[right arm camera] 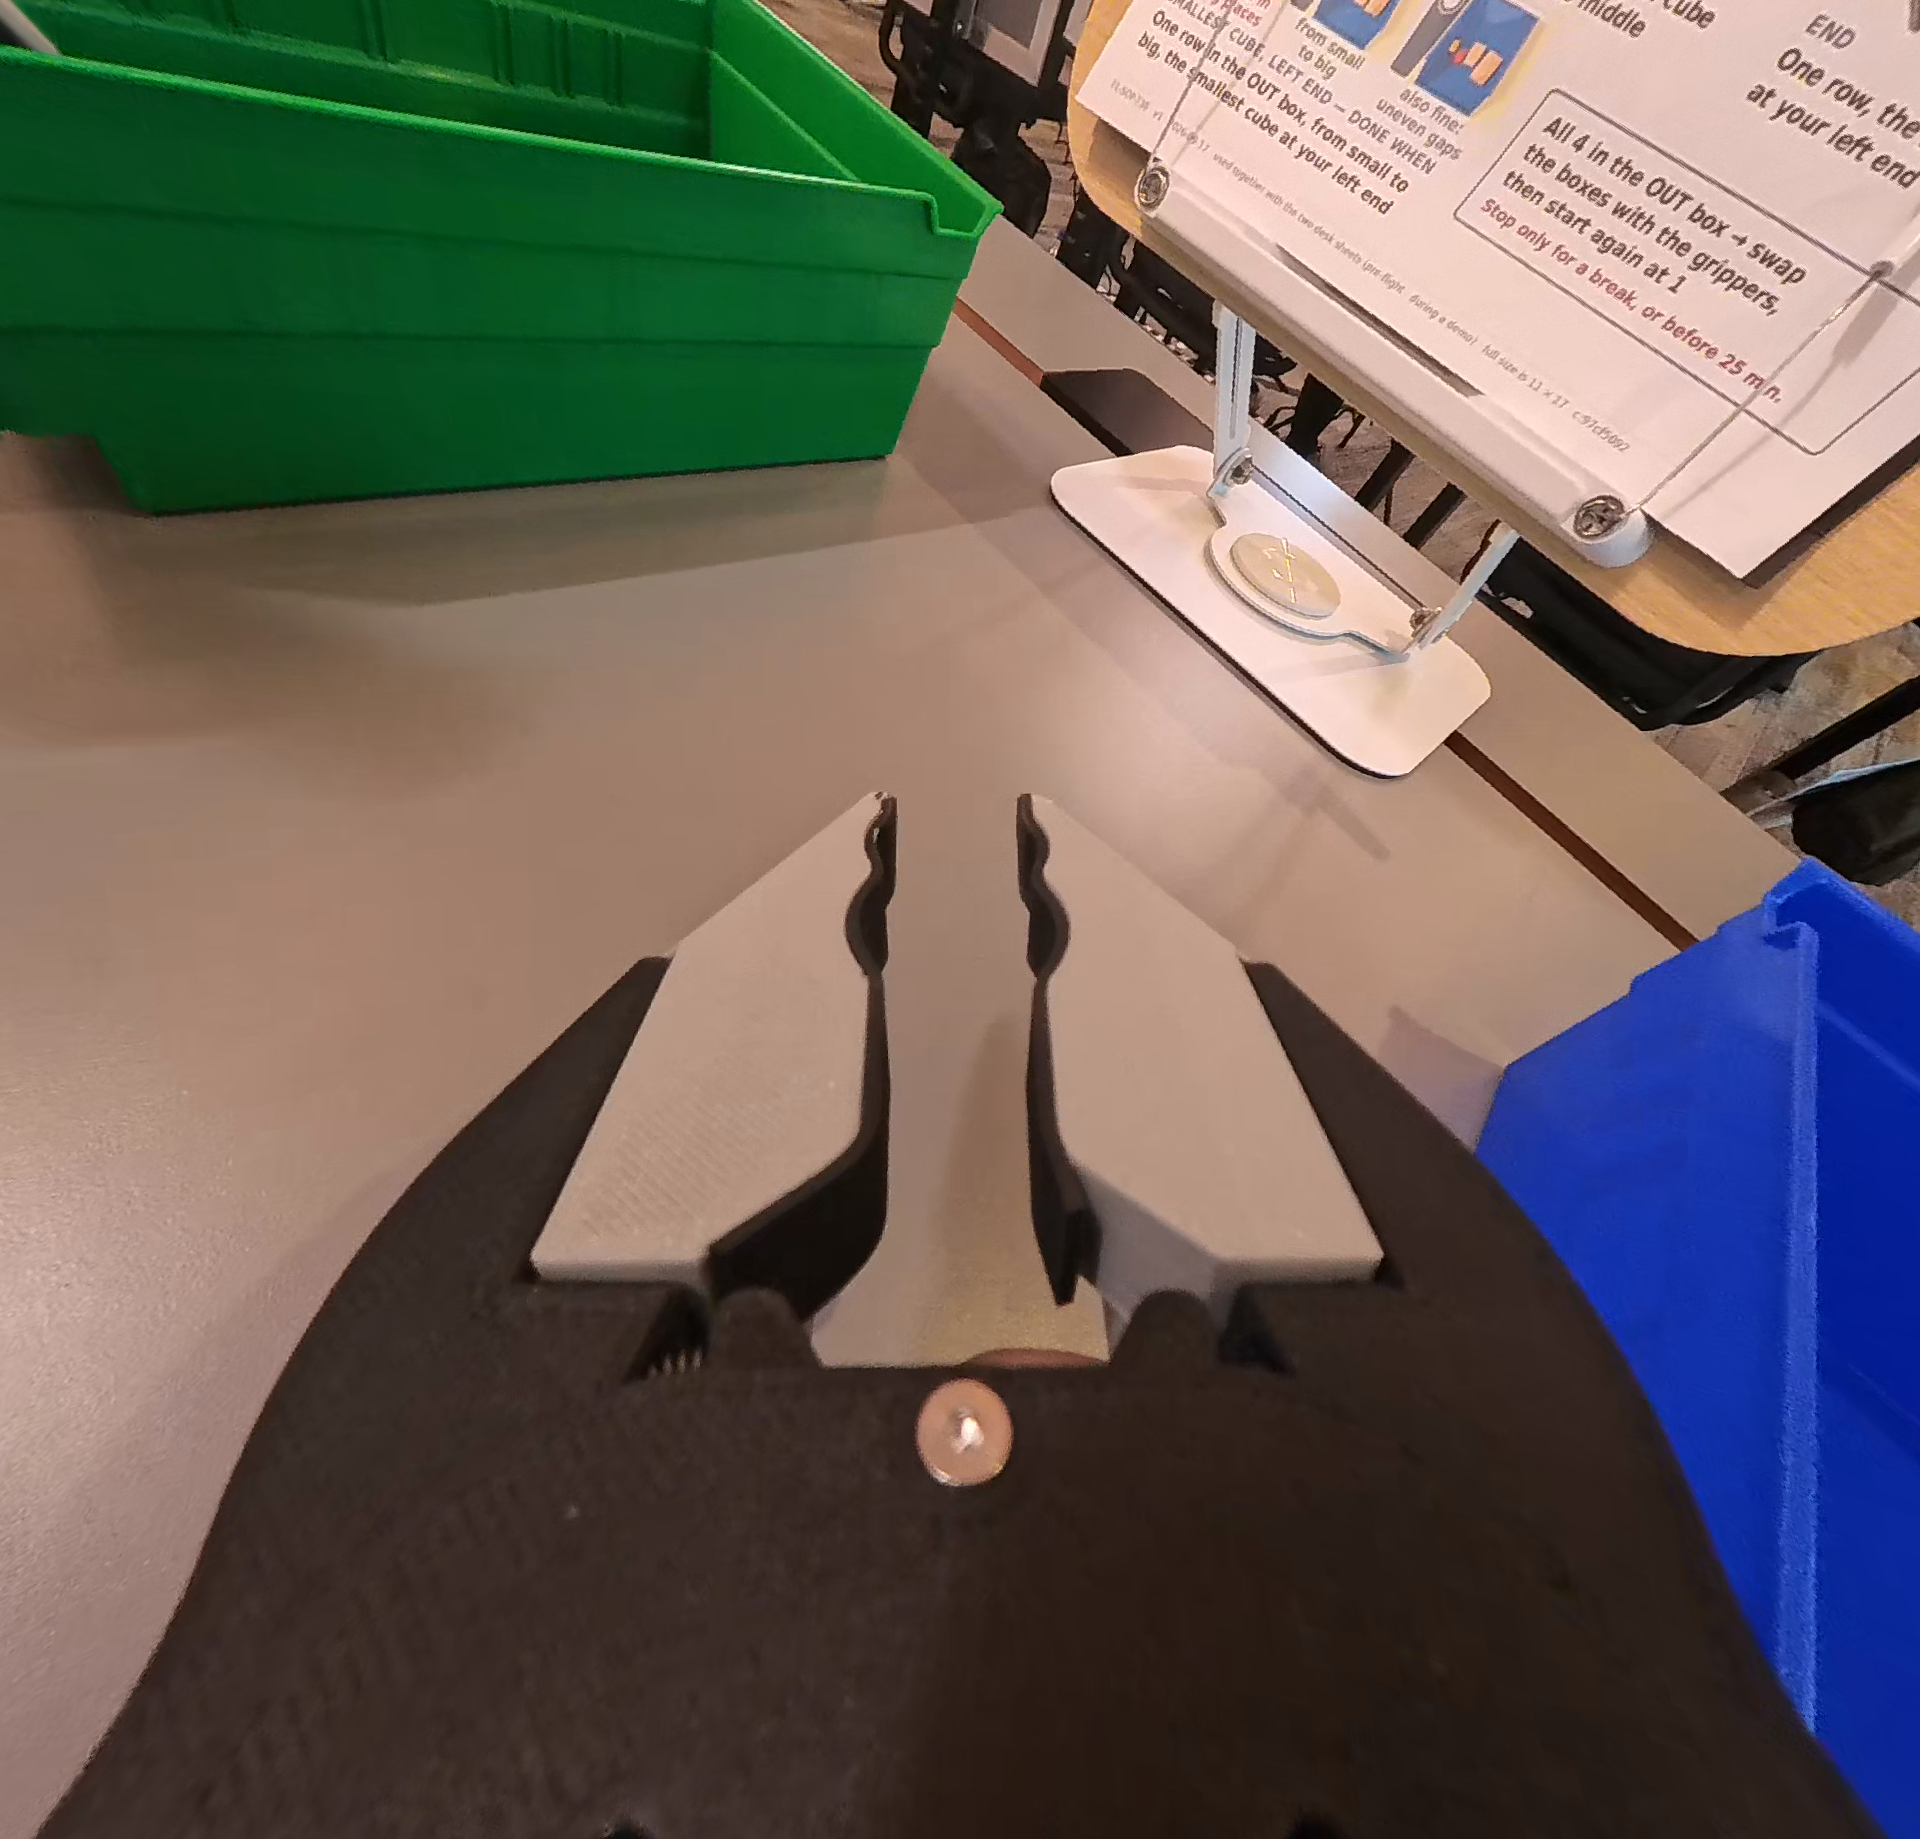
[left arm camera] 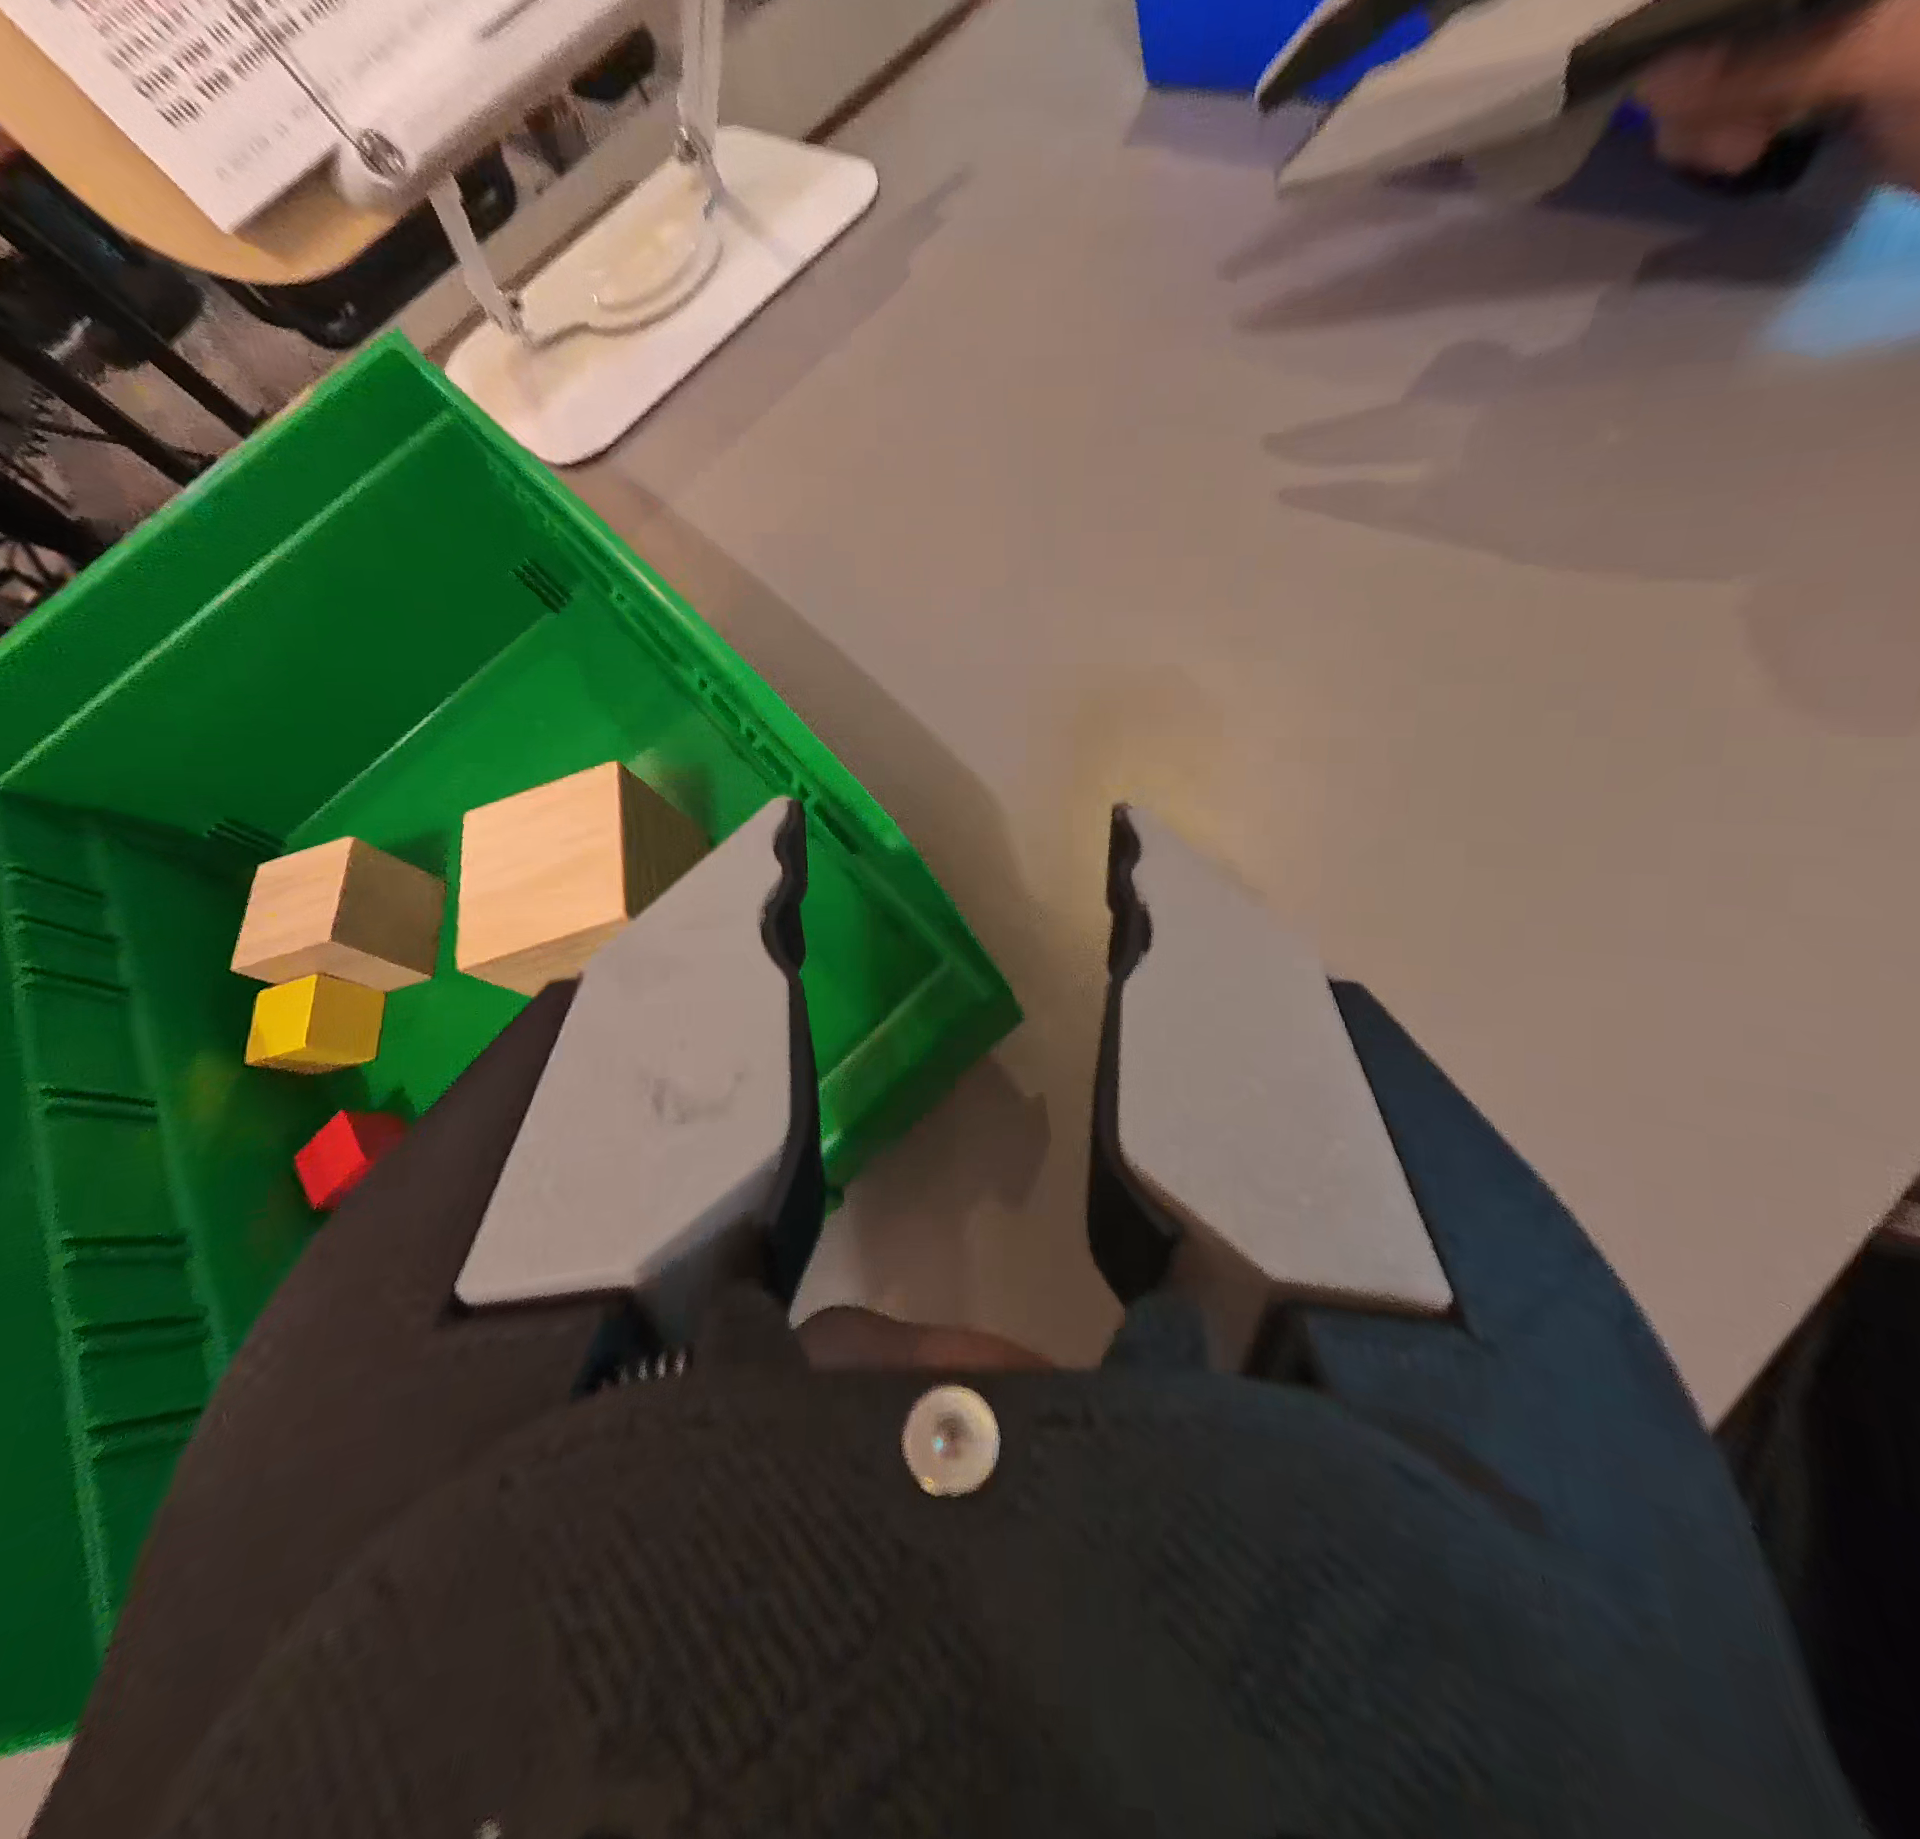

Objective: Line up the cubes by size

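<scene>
In the left wrist view, the left gripper (left arm camera: 956, 854), grey-fingered with wavy black pads, hangs wide open and empty above the near corner of the ribbed green plastic bin (left arm camera: 312, 646). All four cubes lie inside, left of the jaws: a large pale wooden cube (left arm camera: 551, 885), a medium wooden cube (left arm camera: 332, 916), a small yellow cube (left arm camera: 312, 1026), and a smallest red cube (left arm camera: 338, 1155), perhaps partly hidden. This gripper is nearer.

In the right wrist view, the right gripper (right arm camera: 956, 823) is partly open, empty, over bare grey table (right arm camera: 312, 854), beside a smooth blue plastic bin (right arm camera: 1714, 1270).
</scene>
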Tool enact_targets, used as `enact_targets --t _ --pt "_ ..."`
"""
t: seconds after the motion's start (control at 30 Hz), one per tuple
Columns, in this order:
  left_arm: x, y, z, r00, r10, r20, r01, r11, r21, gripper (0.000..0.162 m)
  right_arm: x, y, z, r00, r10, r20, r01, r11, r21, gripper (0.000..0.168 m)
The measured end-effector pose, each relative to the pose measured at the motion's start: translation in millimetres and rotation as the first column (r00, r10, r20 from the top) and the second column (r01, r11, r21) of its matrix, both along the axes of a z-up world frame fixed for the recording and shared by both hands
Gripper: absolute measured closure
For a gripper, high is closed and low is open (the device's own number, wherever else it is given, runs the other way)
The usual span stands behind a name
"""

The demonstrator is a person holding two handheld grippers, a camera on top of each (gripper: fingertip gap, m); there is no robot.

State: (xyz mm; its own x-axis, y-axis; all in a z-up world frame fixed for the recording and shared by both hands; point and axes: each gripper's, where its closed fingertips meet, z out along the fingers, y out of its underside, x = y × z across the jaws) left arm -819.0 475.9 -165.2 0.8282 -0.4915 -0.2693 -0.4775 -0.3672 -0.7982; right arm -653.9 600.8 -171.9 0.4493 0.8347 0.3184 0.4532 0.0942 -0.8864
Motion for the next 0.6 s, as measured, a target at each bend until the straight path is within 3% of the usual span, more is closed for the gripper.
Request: enact_targets --t 0.1,0.27,0.6 --pt "-5 11 -14 0.998 0.043 -0.043 -0.044 0.999 -0.02 0.106 0 0 0 1.0 0.002 0.0 -0.002 1.0 -0.002 0.148" --pt "-16 32 -23 0.986 0.141 -0.087 -0.14 0.99 0.012 0.133 1 -1 3 1.0 0.001 -0.002 -0.001 1.0 0.016 0.148" --pt "-12 38 -11 0.983 0.162 -0.088 -0.155 0.984 0.084 0.138 2 -1 7 1.0 0.002 -0.012 -0.002 1.0 0.02 0.148"
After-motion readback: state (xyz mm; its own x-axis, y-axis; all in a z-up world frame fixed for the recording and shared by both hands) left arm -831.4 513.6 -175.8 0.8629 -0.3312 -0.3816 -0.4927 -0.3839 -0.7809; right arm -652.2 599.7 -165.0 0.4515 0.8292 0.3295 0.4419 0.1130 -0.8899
